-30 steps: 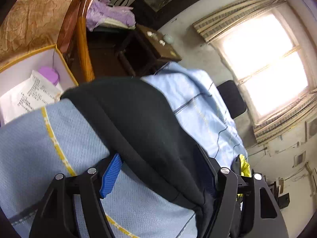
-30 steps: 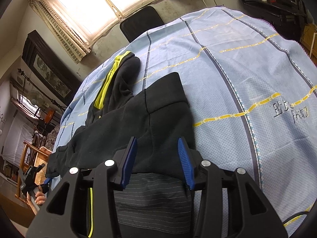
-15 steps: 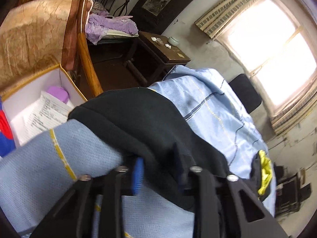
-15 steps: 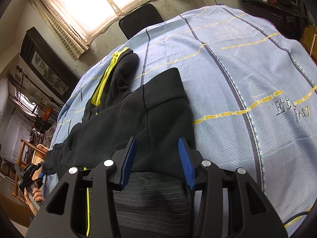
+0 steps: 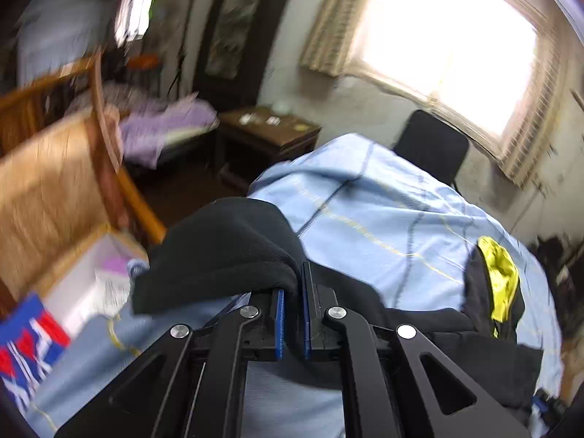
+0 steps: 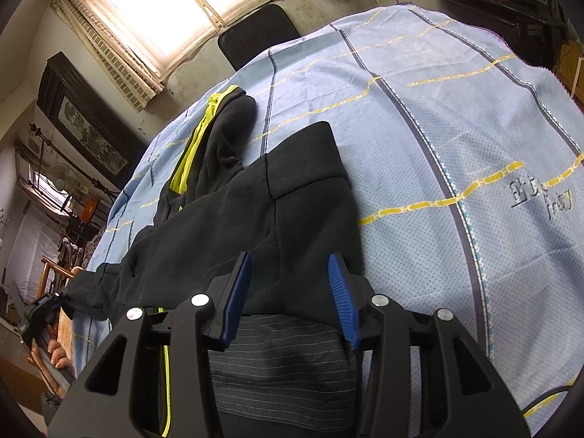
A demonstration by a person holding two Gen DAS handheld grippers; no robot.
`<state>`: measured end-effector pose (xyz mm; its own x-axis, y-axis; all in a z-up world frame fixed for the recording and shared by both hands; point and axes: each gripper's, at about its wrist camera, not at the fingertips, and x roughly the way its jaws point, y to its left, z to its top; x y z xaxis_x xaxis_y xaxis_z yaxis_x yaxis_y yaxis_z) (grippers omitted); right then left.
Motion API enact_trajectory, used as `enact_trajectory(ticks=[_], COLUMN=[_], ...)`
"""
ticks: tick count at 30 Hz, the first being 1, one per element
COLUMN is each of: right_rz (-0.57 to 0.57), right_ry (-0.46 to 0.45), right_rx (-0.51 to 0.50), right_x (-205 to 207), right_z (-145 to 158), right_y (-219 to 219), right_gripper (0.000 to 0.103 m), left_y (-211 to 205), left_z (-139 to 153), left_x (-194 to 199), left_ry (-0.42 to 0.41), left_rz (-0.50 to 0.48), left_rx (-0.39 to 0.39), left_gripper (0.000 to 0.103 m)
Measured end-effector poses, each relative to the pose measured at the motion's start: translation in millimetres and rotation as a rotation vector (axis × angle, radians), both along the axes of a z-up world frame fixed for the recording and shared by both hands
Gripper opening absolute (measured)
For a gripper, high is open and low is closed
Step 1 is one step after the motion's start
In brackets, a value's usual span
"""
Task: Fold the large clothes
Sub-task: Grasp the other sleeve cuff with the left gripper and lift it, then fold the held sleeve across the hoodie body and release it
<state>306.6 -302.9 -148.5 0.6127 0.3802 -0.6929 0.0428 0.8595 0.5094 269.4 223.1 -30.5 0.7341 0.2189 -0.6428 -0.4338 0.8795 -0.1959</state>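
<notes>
A black hooded jacket point(image 6: 255, 211) with yellow-green lining lies on a light blue sheet point(image 6: 456, 116) over a table. My left gripper point(image 5: 292, 284) is shut on the jacket's black sleeve cuff point(image 5: 226, 255) and holds it lifted above the sheet point(image 5: 383, 211). The yellow-lined hood point(image 5: 498, 277) lies to the right in the left wrist view. My right gripper point(image 6: 290, 273) is open, its blue fingers straddling the jacket's body near a grey striped lining point(image 6: 284, 357). The left gripper point(image 6: 40, 310) shows far left in the right wrist view, holding the stretched sleeve.
A black chair point(image 6: 255, 33) stands beyond the table under a bright window point(image 5: 449, 40). A wooden chair point(image 5: 73, 168), a dark side table point(image 5: 270, 127), purple cloth point(image 5: 164, 124) and an open box with papers point(image 5: 91, 277) lie left of the table.
My left gripper closed on the sleeve cuff and lifted it up and away from the table edge. The right gripper stayed open and still.
</notes>
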Motion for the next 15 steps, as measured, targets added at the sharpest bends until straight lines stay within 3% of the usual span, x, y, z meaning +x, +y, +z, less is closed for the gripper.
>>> enact_trajectory(ticks=[5,9,13,15], right_rz=[-0.007,-0.006,-0.008,-0.009], right_ry=[0.005,0.011,0.014,0.016], right_rx=[0.016,0.036,0.050,0.059], right_x=[-1,0,-1,-1], right_z=[0,-1,-1,-1], right_y=[-4,-6,-8,-10], right_gripper=[0.044,0.044,0.044,0.044], left_y=[-79,-153,-232,-272], left_z=[33,40,17,-9], left_x=[8,12,16,21], left_ry=[-0.047,-0.073,-0.049,-0.001], left_rz=[-0.123,-0.254,-0.421,-0.508], left_rx=[0.181,0.307,0.413,0.465], left_gripper=[0.007,0.007,0.007,0.008])
